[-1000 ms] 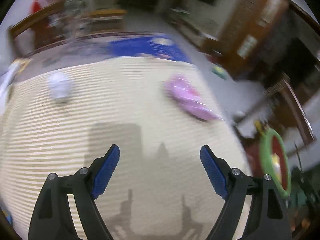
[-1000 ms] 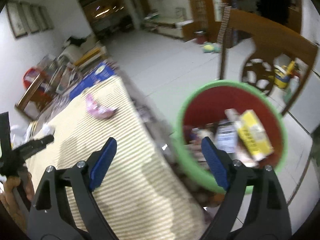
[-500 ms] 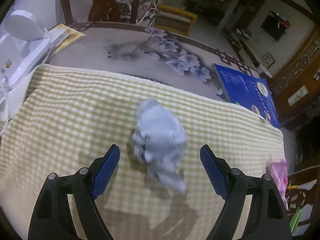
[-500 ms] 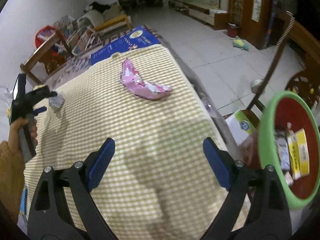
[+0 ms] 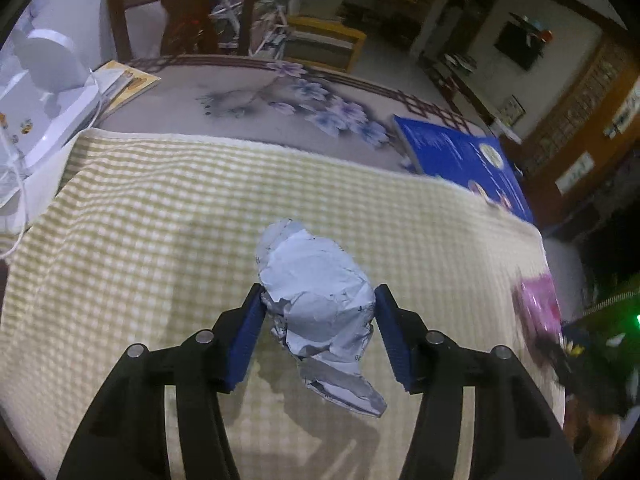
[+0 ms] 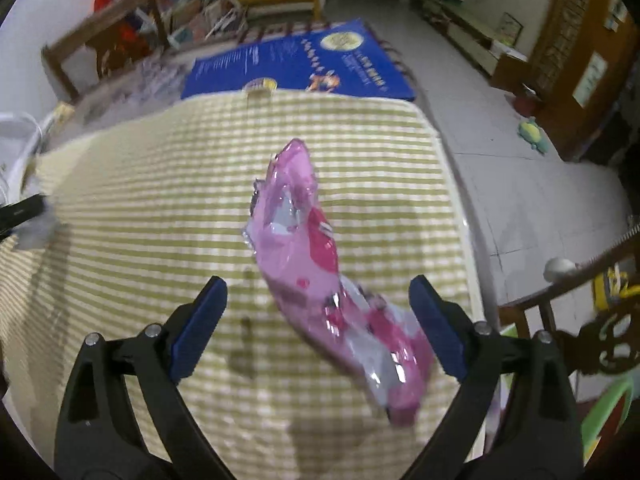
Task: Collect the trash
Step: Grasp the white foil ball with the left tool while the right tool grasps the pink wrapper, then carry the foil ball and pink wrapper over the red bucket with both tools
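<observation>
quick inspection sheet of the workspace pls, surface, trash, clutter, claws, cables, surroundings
surface: checked yellow cloth over a floral tabletop
job's things: crumpled paper; pink wrapper lying on the cloth
clutter: blue book; white appliance
grippers: left claw shut on the paper; right claw open, astride the wrapper
cables: white cord by the appliance
surroundings: wooden chair; tiled floor; green bin rim

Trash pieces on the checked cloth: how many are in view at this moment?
2. A crumpled white paper sits between the pads of the left gripper, which has closed on it. A pink wrapper lies between the open fingers of the right gripper. Others may lie outside both views.
</observation>
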### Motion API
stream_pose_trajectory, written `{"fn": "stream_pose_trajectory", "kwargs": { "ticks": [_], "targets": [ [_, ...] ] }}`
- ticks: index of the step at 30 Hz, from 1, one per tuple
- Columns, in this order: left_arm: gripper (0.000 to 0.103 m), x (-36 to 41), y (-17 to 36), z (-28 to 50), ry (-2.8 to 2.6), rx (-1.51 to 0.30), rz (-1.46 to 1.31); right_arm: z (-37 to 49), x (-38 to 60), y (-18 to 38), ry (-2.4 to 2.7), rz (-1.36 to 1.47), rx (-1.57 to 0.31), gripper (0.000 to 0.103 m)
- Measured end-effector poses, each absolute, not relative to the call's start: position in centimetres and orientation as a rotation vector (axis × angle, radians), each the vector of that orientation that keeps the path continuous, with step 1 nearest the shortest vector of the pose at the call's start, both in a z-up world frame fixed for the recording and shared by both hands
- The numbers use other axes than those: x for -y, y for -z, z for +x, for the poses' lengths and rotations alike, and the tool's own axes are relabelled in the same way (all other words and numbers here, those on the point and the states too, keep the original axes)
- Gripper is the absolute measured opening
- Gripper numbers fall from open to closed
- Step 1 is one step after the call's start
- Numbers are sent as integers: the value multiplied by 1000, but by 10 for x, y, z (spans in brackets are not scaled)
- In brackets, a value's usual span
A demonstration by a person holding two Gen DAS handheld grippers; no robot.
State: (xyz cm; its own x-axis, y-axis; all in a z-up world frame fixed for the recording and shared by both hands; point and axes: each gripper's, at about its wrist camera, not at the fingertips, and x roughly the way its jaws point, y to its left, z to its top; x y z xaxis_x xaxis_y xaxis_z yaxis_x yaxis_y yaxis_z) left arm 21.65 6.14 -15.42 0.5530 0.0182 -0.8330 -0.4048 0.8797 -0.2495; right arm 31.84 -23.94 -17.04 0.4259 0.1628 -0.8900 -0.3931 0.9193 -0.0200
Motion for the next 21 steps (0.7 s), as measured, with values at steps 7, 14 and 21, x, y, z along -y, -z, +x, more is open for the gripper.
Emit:
{"fn": "stream_pose_trajectory", "kwargs": {
  "ticks": [7,14,21],
  "targets": [
    [54,-19,148,185,-185,-998,-407,297,245,167,-361,-236,-1106,41],
    [54,15,130,163,-104,-987,-387,227,269,118,-396,-120,-1041,40],
    [54,50,113,146,-19,-975,-353,162,293,98,-344,-21,-1030,40]
  ]
}}
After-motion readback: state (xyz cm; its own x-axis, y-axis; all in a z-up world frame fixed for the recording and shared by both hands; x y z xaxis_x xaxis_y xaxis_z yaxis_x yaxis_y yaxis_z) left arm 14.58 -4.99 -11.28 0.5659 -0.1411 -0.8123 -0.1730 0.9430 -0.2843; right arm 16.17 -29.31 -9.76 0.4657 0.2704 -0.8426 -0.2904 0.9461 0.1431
